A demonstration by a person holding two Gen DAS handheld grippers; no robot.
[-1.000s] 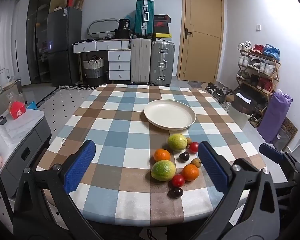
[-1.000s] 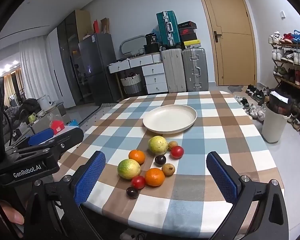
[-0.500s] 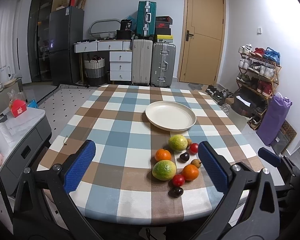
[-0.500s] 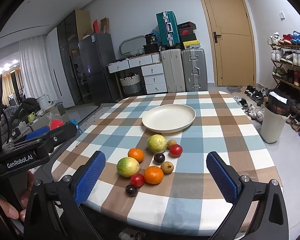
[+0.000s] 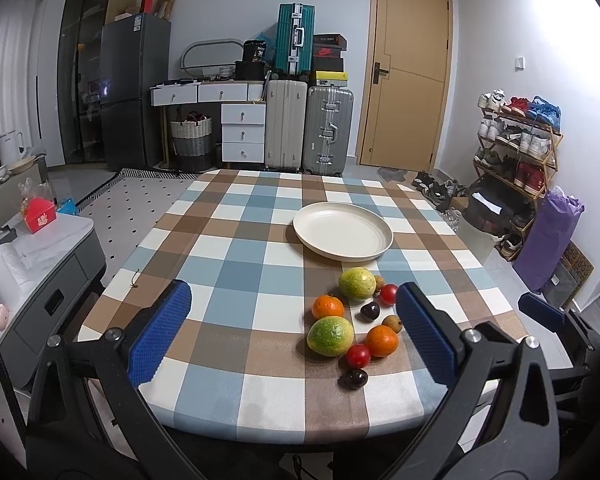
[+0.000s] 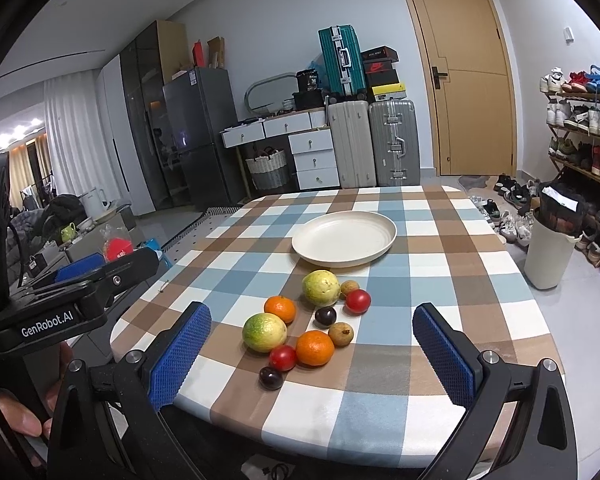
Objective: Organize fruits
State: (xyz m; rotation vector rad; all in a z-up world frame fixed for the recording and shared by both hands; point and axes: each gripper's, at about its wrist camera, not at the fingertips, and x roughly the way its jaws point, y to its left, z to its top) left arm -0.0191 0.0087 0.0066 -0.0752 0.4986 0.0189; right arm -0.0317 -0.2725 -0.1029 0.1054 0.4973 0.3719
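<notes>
A cluster of fruit lies on the checked tablecloth (image 5: pixel 228 264): two green-yellow fruits (image 5: pixel 330 336) (image 6: pixel 321 288), two oranges (image 5: pixel 381 341) (image 6: pixel 280 309), red tomatoes (image 6: pixel 358 301), dark plums (image 6: pixel 271 378) and small brown fruits (image 6: pixel 341 334). A cream plate (image 5: pixel 343 236) (image 6: pixel 344 238) stands empty behind them. My left gripper (image 5: pixel 296 332) is open and empty near the table's front edge, left of the fruit. My right gripper (image 6: pixel 312 354) is open and empty, with the fruit seen between its fingers, farther out.
Suitcases (image 5: pixel 330 130) and white drawers (image 5: pixel 243 132) stand at the far wall by a door (image 5: pixel 410 72). A shoe rack (image 5: pixel 516 140) and a purple bag (image 5: pixel 548 240) are at the right. A grey cabinet (image 5: pixel 40 272) stands left of the table.
Both grippers have drawn back and risen slightly; the table looks a little smaller and farther. The fruit and plate have not moved. Both stay open.
</notes>
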